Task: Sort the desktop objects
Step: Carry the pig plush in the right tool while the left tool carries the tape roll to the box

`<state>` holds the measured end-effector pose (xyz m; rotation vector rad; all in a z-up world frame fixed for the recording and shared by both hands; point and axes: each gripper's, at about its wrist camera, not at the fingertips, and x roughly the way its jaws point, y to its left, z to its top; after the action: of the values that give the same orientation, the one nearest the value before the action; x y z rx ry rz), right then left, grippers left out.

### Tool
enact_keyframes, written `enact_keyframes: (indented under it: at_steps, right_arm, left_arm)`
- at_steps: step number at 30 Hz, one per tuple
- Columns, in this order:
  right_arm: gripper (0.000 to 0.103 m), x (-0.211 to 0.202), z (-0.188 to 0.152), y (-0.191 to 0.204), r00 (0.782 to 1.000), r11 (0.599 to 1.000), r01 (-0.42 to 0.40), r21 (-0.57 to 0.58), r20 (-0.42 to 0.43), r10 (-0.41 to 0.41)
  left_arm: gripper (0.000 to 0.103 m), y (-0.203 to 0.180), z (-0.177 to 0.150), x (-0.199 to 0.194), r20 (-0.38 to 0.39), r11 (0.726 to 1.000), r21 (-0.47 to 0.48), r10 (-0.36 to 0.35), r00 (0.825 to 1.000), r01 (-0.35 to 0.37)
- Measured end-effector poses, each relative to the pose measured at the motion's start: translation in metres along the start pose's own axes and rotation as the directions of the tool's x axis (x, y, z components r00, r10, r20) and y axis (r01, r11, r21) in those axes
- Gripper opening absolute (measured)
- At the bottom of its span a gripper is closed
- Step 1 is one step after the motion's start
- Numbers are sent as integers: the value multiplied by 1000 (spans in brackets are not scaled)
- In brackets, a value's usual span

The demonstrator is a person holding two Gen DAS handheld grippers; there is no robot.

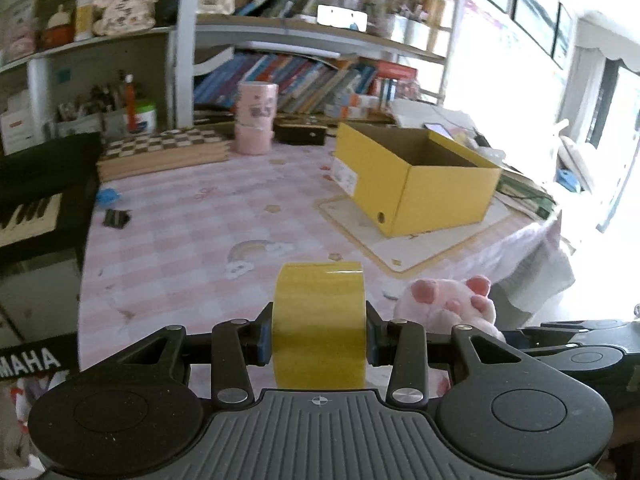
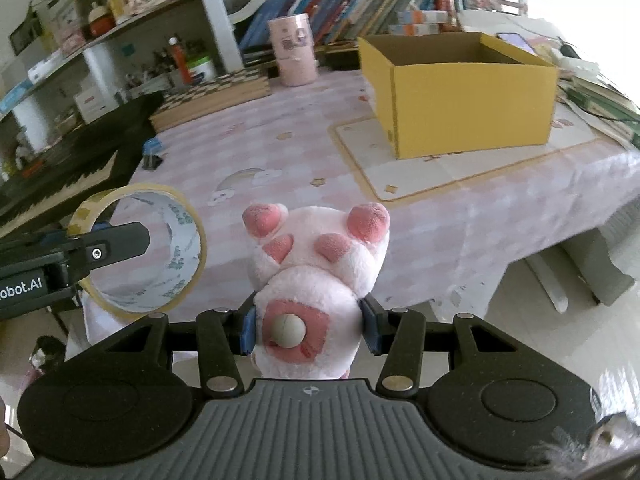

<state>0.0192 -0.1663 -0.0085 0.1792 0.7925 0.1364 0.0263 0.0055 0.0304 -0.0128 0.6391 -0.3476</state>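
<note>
While both loads hang above the desk (image 2: 280,128), nothing's boxed yet: left gripper (image 1: 319,336) jaws pinch yellow tape roll (image 1: 319,320), right gripper (image 2: 308,332) jaws pinch pink plush toy (image 2: 316,276); yellow box (image 2: 472,108) at 1 o'clock w/ no visible contents.

Yellow box (image 2: 472,108) on checked table (image 2: 288,152)

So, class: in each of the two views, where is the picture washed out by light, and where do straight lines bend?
Left wrist view: the window side at right is blown out to white, and the shelf bows. Right wrist view: glare bleaches the top right corner and the floor; the yellow box edges curve, and the background books look soft.
</note>
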Motion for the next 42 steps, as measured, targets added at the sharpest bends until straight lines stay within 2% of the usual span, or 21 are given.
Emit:
enact_keyframes:
  at_steps: [22,42]
  right_arm:
    - [46,-14,20,-73,992,988,119,101,29,-122]
    - [46,1,58,-127,986,982,162,102,24,-165]
  left_arm:
    - [40,-64,32,53,-23,988,86,-128,991,130]
    - [40,-106,64,105,-25,972,120,-199,980,201]
